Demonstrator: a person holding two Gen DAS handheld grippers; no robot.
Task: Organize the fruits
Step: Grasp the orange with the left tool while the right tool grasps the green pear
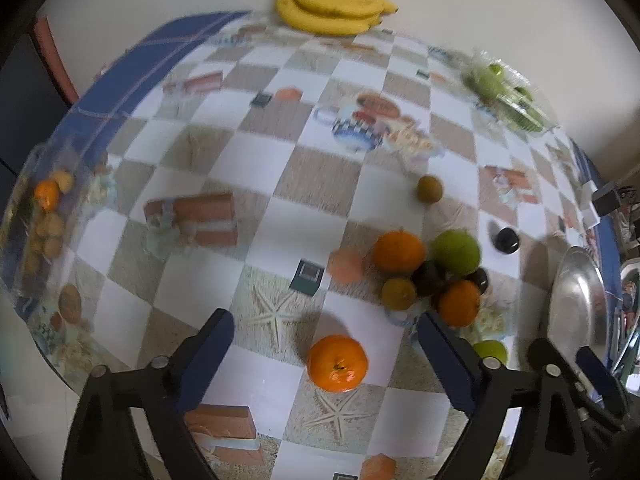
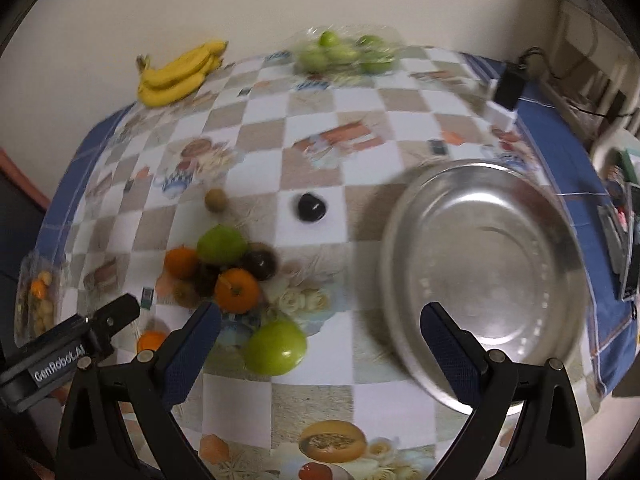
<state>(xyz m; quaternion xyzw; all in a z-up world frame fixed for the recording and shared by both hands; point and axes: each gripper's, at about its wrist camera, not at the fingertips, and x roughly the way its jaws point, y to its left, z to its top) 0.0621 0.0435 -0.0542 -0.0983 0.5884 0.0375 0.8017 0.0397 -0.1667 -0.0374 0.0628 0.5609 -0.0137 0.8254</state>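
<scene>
Left gripper [image 1: 324, 336] spread wide, empty, above a lone orange [image 1: 337, 363] lying on the checked tablecloth [image 1: 224, 152] between its fingers, untouched. Right gripper [image 2: 320, 328] likewise wide and empty, a green apple [image 2: 275, 347] below it, steel tray [image 2: 484, 276] just beside, mixed fruit pile [image 2: 224, 268] near.

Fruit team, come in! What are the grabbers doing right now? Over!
Left gripper open above lone orange. Right gripper open, empty, green apple between fingers. Metal tray empty. Nothing blocking.
</scene>
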